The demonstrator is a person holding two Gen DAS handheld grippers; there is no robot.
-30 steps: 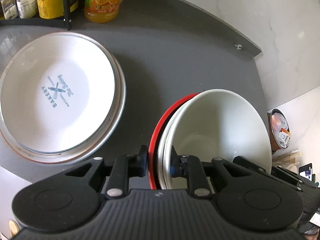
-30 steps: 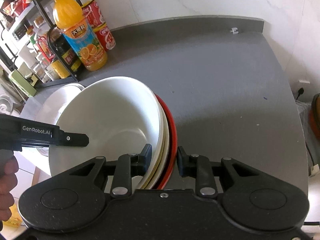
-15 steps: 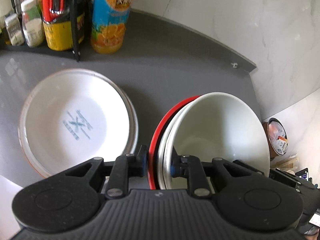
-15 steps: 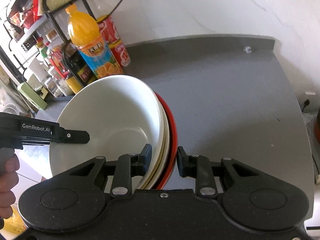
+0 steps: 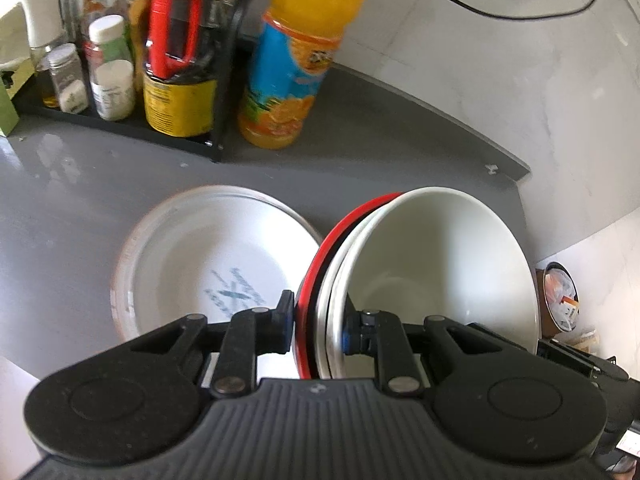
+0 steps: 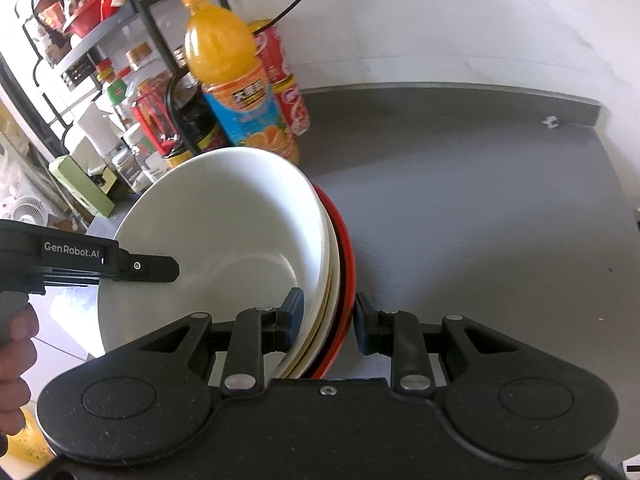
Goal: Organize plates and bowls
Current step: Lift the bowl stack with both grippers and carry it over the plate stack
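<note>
A nested stack of bowls hangs tilted above the grey counter (image 6: 480, 200): a white bowl (image 5: 440, 272) inside, a cream one under it, a red bowl (image 5: 316, 264) outermost. My left gripper (image 5: 316, 328) is shut on the stack's left rim. My right gripper (image 6: 326, 320) is shut on the opposite rim, one pad inside the white bowl (image 6: 224, 232), the other against the red bowl (image 6: 348, 264). In the right wrist view the left gripper's body reaches in from the left. On the counter left of the bowls lies a stack of white plates (image 5: 200, 264) with a blue print.
An orange juice bottle (image 5: 296, 60) and a black rack of jars and bottles (image 5: 160, 80) stand at the counter's back left, with red cans (image 6: 284, 80) behind. A bin (image 5: 560, 300) sits below the counter's right edge. A hand (image 6: 16, 344) holds the left gripper.
Both grippers have lifted the bowl stack and drawn it back from the counter. The plates look smaller and sit nearer the bowls in the view; more of the bottles and wall shows.
</note>
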